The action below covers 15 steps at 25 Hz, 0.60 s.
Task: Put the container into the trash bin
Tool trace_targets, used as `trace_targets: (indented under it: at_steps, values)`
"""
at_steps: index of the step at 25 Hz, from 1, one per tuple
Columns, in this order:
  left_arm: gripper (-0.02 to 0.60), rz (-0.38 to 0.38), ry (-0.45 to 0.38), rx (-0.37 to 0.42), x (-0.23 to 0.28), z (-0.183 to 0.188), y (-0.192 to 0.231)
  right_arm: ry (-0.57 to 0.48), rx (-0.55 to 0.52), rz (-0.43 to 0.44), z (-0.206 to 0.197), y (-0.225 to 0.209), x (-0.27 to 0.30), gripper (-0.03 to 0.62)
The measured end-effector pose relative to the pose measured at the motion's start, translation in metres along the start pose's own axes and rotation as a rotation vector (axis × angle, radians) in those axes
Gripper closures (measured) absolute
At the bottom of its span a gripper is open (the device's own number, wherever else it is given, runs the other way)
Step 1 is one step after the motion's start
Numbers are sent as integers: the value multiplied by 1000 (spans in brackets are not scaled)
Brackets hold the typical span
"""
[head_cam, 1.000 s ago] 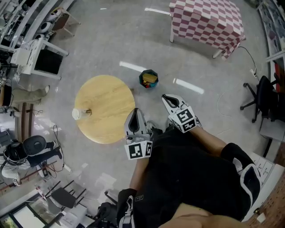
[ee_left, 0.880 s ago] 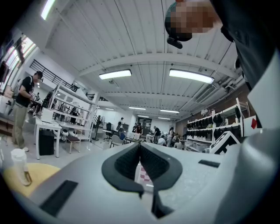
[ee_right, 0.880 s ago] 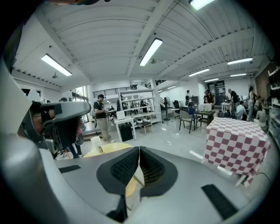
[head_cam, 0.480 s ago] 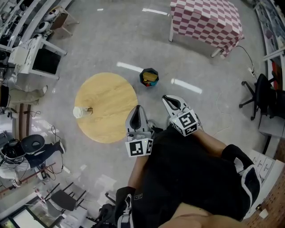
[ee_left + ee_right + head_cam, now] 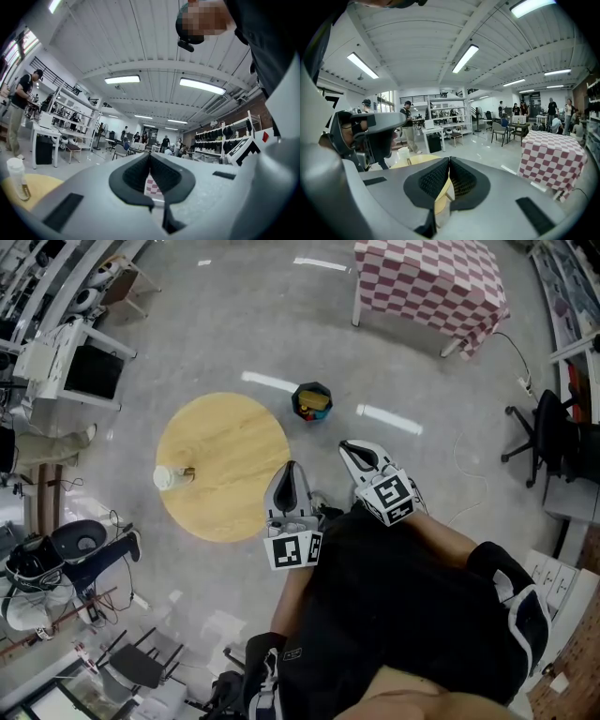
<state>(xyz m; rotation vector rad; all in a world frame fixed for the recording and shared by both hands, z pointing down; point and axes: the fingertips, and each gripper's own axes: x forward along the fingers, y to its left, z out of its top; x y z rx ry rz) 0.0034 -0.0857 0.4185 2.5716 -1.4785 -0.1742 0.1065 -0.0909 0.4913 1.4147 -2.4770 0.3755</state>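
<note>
One container (image 5: 163, 477), one trash bin (image 5: 312, 401), one round table (image 5: 230, 442) (wooden), one checkered table (image 5: 431, 282)

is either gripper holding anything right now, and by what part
Nothing is held: left gripper and right gripper both have jaws shut and empty; the container stands on the round table.

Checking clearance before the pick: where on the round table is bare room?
The table is bare everywhere right of the container, up to the edge near the left gripper. Only the left rim, where the container stands, is taken.
</note>
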Motion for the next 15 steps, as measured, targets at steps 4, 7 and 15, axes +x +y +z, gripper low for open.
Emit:
trace_targets:
  at_steps: [4, 7, 15]
  values:
    - [572, 0, 1, -1, -1, 0, 2, 1, 0, -4, 0, 1, 1, 566]
    - [572, 4, 1, -5, -1, -1, 4, 7, 1, -5, -1, 0, 3, 566]
    - [572, 1, 2, -9, 0, 0, 5, 9, -1, -5, -1, 2, 5, 566]
